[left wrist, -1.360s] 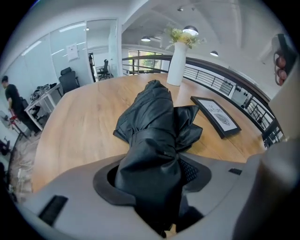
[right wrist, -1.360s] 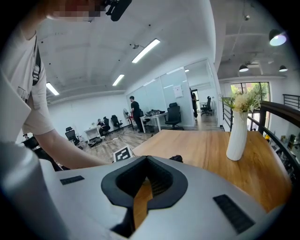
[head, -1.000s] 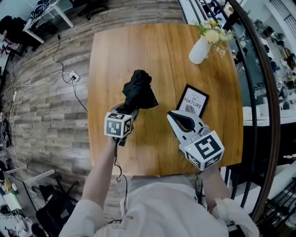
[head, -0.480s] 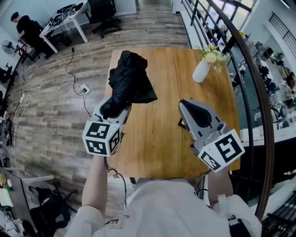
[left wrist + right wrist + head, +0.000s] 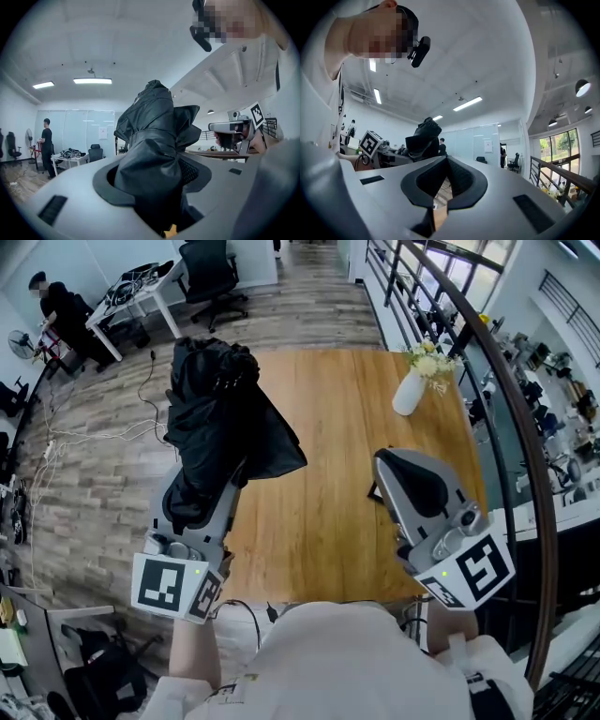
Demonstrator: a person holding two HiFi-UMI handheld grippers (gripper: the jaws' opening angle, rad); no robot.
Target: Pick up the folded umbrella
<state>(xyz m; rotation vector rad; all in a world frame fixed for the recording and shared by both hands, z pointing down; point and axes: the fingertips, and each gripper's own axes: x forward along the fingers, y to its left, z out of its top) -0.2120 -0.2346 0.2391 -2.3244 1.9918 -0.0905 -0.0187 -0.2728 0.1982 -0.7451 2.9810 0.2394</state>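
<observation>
In the head view my left gripper [image 5: 208, 486] has its jaws clamped on the folded umbrella [image 5: 220, 418], which is off the table [image 5: 328, 484], in the air over its left edge. My right gripper [image 5: 405, 470] hovers over the table's right side.

In the left gripper view the jaws press on the narrow gathered waist of the umbrella [image 5: 154, 140], with black cloth bulging loose above them. I judge it light, with slack, slippery fabric over a stiff core (the cloth could slide before the core does), so the bunched waist or the handle is the place to hold, not the floppy folds.

In the right gripper view my right gripper [image 5: 445, 180] has its jaws together on nothing; the umbrella [image 5: 423, 136] shows beyond them.
</observation>
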